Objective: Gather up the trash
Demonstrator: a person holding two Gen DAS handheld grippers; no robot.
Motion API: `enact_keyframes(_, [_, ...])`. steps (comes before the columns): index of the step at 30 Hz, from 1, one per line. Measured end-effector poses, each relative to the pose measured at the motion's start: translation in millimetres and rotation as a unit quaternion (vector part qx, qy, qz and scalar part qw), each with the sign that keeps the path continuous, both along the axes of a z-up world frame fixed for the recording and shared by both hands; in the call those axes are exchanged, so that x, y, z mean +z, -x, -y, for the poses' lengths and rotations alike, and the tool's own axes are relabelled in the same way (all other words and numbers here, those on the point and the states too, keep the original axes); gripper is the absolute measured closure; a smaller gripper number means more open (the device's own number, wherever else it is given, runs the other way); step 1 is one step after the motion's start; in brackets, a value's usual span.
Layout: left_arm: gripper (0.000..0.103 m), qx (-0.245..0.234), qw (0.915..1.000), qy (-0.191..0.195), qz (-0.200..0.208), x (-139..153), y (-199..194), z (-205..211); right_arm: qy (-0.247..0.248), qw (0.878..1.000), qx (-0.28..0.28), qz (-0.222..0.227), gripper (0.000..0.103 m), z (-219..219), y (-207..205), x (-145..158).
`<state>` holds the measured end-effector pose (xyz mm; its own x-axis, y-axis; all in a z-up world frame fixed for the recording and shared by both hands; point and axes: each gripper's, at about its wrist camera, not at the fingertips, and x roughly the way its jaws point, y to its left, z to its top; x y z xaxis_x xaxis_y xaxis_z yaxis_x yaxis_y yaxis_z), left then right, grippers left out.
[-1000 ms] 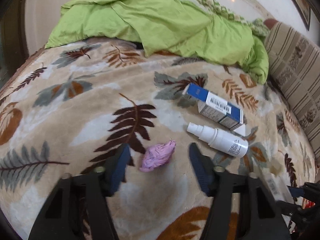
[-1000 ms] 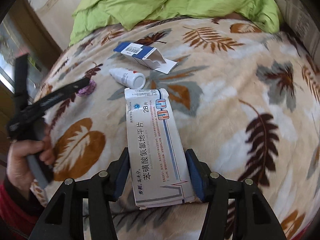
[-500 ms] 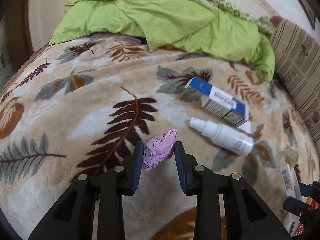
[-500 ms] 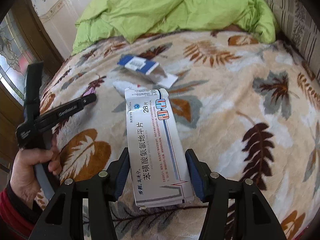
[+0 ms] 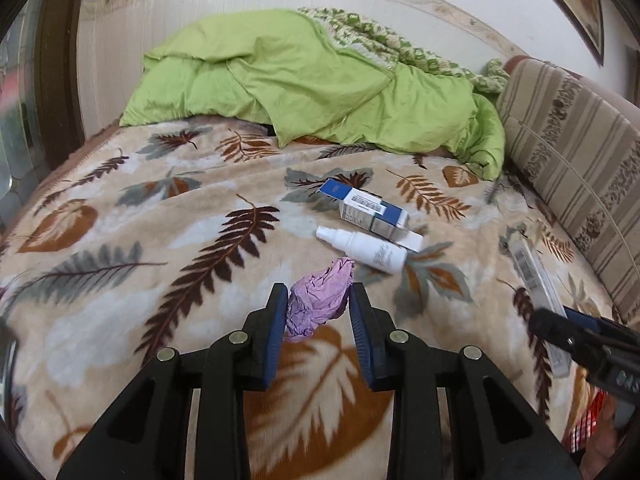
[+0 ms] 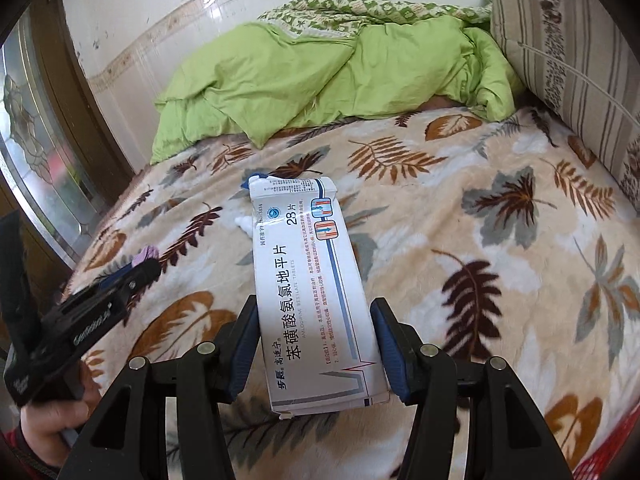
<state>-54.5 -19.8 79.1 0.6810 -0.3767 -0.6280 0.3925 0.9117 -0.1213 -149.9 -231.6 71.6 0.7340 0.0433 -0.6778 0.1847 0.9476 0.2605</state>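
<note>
The bed is covered by a plush, matt fleece blanket (image 5: 200, 240) printed with leaves. At the far end a smooth green quilt (image 5: 320, 92) with a faint sheen is heaped. Crinkled purple paper (image 5: 318, 304) is pressed between ribbed blue pads on matt black plastic jaws. A glossy white plastic spray bottle (image 5: 362, 249) and printed cardboard boxes (image 6: 316, 300) (image 5: 366, 214) are seen.

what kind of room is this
Most likely a bedroom: a bed under a leaf-print blanket, a rumpled green duvet at its far end, and a striped cushion along one side.
</note>
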Motion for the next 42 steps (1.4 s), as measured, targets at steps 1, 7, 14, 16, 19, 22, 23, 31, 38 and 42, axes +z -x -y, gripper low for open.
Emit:
enact_keyframes(1, [0.073, 0.0, 1.0, -0.002, 0.002, 2.1, 7.8, -2.1, -0.003, 1.0, 0.0, 0.001, 0.044, -0.3, 4.1, -0.3])
enact_keyframes(7, [0.073, 0.009, 0.9996, -0.02, 0.02, 2.2, 52.2, -10.9, -0.01, 1.0, 0.006, 0.001, 0.044, -7.0, 22.8, -2.4])
enact_keyframes(14, [0.073, 0.025, 0.9975, -0.051, 0.042, -6.4, 54.3, -4.1, 0.016, 1.0, 0.006, 0.003, 0.044, -13.1, 24.5, -3.0])
enact_keyframes(16, [0.073, 0.026, 0.9969, -0.056, 0.047, -7.6, 51.7, -1.7, 0.024, 1.0, 0.006, 0.005, 0.044, -13.9, 23.8, -2.8])
enact_keyframes(19, [0.073, 0.026, 0.9962, -0.065, 0.052, -9.2, 48.6, 1.5, 0.028, 1.0, 0.005, 0.003, 0.044, -12.0, 22.7, -3.9])
enact_keyframes(22, [0.073, 0.024, 0.9955, -0.072, 0.057, -10.0, 46.3, 5.5, 0.025, 1.0, 0.004, -0.001, 0.044, -10.4, 20.7, -5.7])
enact_keyframes(23, [0.073, 0.023, 0.9952, -0.074, 0.059, -9.8, 46.2, 6.7, 0.025, 1.0, 0.004, -0.001, 0.044, -10.3, 20.2, -5.9])
enact_keyframes(31, [0.073, 0.016, 0.9937, -0.086, 0.07, -9.7, 47.4, 12.5, 0.026, 1.0, 0.011, -0.001, 0.044, -14.1, 16.5, -7.1])
enact_keyframes(38, [0.073, 0.016, 0.9938, -0.086, 0.068, -9.9, 48.1, 13.1, 0.027, 1.0, 0.014, 0.0, 0.044, -15.9, 16.4, -7.1])
enact_keyframes(42, [0.073, 0.016, 0.9935, -0.088, 0.07, -9.9, 48.7, 13.7, 0.025, 1.0, 0.013, 0.0, 0.044, -15.3, 16.9, -7.1])
